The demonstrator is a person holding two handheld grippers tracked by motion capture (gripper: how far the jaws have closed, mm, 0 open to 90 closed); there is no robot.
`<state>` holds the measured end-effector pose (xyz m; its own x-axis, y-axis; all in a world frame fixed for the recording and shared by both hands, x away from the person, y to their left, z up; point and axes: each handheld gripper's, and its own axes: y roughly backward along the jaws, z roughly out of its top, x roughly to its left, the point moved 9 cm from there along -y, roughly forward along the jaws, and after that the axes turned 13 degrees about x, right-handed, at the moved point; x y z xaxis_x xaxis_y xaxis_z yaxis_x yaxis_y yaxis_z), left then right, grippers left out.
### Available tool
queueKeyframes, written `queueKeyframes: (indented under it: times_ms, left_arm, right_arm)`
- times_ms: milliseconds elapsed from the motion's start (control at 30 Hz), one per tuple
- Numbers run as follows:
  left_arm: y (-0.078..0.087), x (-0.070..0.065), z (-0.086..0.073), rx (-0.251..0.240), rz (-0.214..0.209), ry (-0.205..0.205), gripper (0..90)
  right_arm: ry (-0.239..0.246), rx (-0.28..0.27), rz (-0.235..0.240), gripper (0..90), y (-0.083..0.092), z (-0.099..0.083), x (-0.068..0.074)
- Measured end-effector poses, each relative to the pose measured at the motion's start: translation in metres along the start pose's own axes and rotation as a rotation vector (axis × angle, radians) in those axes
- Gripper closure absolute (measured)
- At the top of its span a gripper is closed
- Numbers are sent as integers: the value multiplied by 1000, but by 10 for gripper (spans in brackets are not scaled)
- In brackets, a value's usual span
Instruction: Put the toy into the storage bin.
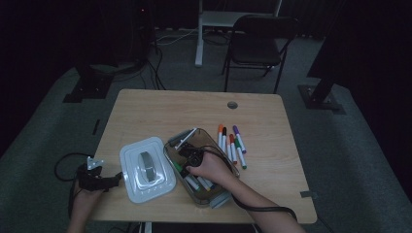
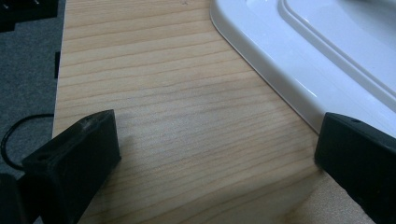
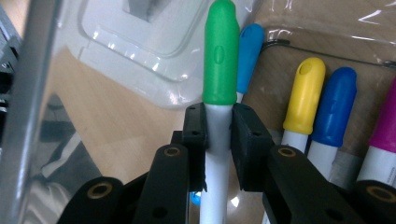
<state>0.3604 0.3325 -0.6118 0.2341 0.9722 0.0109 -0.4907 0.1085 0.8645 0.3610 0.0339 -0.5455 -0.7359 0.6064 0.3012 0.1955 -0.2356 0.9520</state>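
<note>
A clear plastic box (image 1: 221, 196) sits on a wooden table (image 1: 145, 107). Inside it, the right gripper (image 3: 218, 128) clamps a green-capped marker (image 3: 222, 60) above other markers. Left of the box, beside a white lid (image 1: 145, 170), the left gripper (image 2: 217, 154) rests with jaws wide apart, holding nothing.

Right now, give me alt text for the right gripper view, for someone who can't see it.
The right gripper is shut on a green-capped marker with a white barrel, held inside a clear plastic box. Beside it in the box lie other markers: a light blue cap, a yellow cap, a dark blue cap and a magenta one. The white lid shows through the box wall.
</note>
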Motion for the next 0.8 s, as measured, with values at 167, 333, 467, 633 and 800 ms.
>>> queueKeyframes:
  times_ms: [167,333,467,633,800]
  left_arm:
    - [0,0,0,1,0,-1,5]
    - [0,0,0,0,0,0,5]
    - [0,0,0,0,0,0,5]
    - [0,0,0,0,0,-1,5]
    - [0,0,0,0,0,-1,5]
  right_arm:
    - [8,37,-15,762,-6,1,-1]
    - [9,67,-21,760,-11,1,-1]
    - [12,109,-39,739,-17,-1,-2]
    - [14,115,-55,721,-18,-2,-4]
    - [25,80,-75,697,-12,-3,-9]
